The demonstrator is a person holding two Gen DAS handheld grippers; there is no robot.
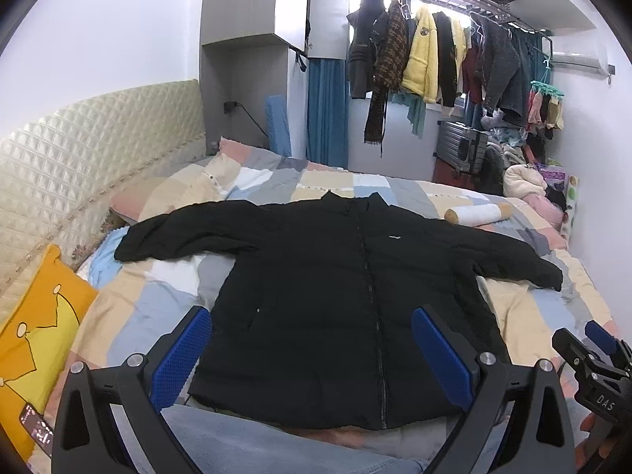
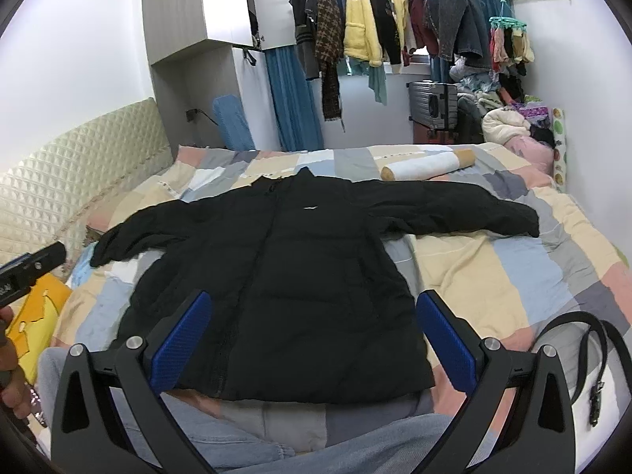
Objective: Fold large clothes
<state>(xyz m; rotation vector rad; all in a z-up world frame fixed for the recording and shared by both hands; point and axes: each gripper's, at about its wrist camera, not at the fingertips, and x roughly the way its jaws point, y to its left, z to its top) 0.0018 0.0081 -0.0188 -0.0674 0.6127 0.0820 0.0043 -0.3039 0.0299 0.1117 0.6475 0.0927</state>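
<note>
Bed [image 1: 533, 316] w/ patchwork quilt: black jacket [image 1: 335, 296] flat, zip up, collar far, hem near, sleeves spread. Left gripper [image 1: 312, 351] and right gripper [image 2: 314, 339] both wide open, empty, above hem; left sleeve prob. nearer the left one.

You've got a patchwork-quilted bed [image 1: 324, 181], quilted cream headboard [image 1: 79, 166] left, loaded clothes rail [image 1: 442, 0] top centre, white walls [image 1: 110, 27].

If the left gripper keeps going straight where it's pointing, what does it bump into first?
Most likely the black jacket. The left gripper is open and points at the jacket's lower front, spread flat on the patchwork quilt. Nothing shows in between, though the fisheye view makes depth hard to judge.
</note>
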